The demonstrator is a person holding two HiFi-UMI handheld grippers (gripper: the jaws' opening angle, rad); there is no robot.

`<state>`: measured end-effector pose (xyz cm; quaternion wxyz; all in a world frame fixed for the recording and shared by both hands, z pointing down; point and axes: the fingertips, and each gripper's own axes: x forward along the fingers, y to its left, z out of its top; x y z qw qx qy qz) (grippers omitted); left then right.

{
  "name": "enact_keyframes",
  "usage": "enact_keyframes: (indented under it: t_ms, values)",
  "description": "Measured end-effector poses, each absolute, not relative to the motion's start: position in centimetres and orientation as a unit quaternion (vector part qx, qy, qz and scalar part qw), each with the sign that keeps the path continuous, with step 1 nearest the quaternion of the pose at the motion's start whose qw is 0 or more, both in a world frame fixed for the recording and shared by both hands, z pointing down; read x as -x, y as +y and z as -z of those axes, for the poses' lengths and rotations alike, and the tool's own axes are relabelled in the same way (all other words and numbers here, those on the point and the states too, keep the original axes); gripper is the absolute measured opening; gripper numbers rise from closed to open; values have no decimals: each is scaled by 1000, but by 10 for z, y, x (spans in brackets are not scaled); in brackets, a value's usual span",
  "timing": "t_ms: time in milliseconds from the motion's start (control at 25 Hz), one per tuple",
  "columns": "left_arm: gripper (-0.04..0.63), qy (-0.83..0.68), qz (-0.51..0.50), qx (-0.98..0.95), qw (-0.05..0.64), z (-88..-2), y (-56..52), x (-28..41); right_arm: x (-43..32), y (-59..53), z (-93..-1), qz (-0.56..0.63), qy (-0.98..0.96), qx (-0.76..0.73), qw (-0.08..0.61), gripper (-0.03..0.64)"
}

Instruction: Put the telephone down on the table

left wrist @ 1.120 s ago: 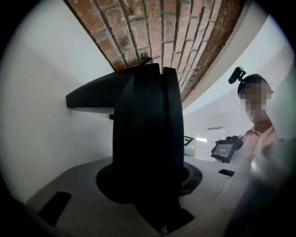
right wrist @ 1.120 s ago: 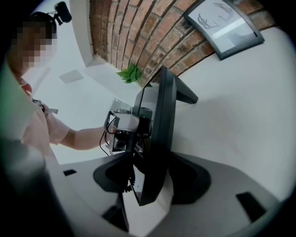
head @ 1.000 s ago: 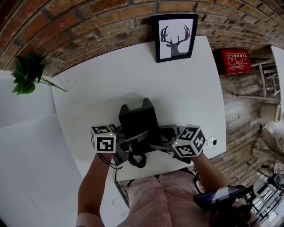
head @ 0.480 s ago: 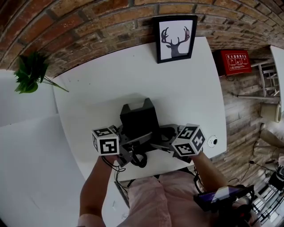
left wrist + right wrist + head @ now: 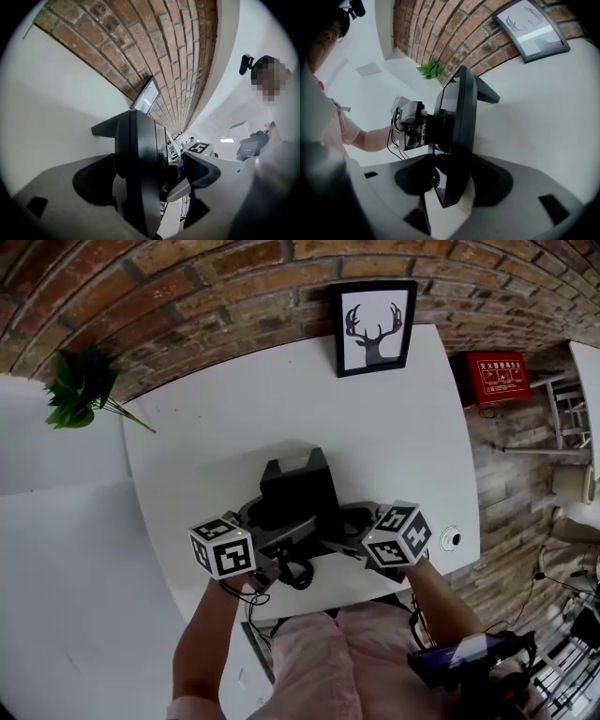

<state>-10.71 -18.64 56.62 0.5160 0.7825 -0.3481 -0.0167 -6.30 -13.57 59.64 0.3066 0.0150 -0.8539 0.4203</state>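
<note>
**A:** Telephone front and centre: black, slab-backed, low in the middle of the head view. It's over the near part of the white table, between the two grippers. I can't tell whether its base is resting on the top.

**B:** Give us the room.

**A:** The tabletop is bare apart from the set. A brick wall curves across the top of the frame, with a framed deer picture propped against it at the table's far edge. There's a green plant at upper left and a red box against the wall at far right. A coiled cord hangs at the table's near edge, just below the telephone.

**B:** And the hands?

**A:** Both forearms rise from the bottom of the frame. The left forearm slants up to its marker cube at the telephone's lower left. The right forearm comes in from the lower right. Both tools angle inward at the set from opposite sides.

**B:** Left gripper?

**A:** Its jaws have just been opening and now stand spread wide. The telephone is between them, close to the jaw on the frame's left, and there's a clear gap before the other jaw, so it isn't pinching anything.

**B:** Right gripper?

**A:** It's clamped on. In its own view the dark pads sit tight against either face of the telephone's thin edge, with the set upright between them.
</note>
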Motion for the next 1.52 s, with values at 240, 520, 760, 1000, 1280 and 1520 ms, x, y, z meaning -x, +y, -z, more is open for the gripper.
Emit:
enact_keyframes:
  t_ms: [240, 520, 760, 1000, 1280, 1520]
  values:
    - [459, -387, 38, -772, 503, -546, -172, 129, 65, -133, -599, -414, -853, -25, 317, 279]
    - [459, -419, 54, -773, 473, -512, -149, 143, 48, -158, -584, -395, -866, -92, 292, 293]
    - [407, -499, 31, -796, 341, -440, -150, 165, 40, -190, -517, -340, -897, -163, 229, 288]
    - [278, -602, 15, -792, 104, -305, -168, 182, 49, -214, -393, -195, -941, -244, 133, 203]
    - [5, -662, 40, -747, -53, -204, -156, 187, 52, -209, -275, 7, -935, -349, 58, 7]
    - [5, -664, 53, -742, -70, -185, -152, 182, 39, -195, -245, 46, -918, -392, 34, 6]
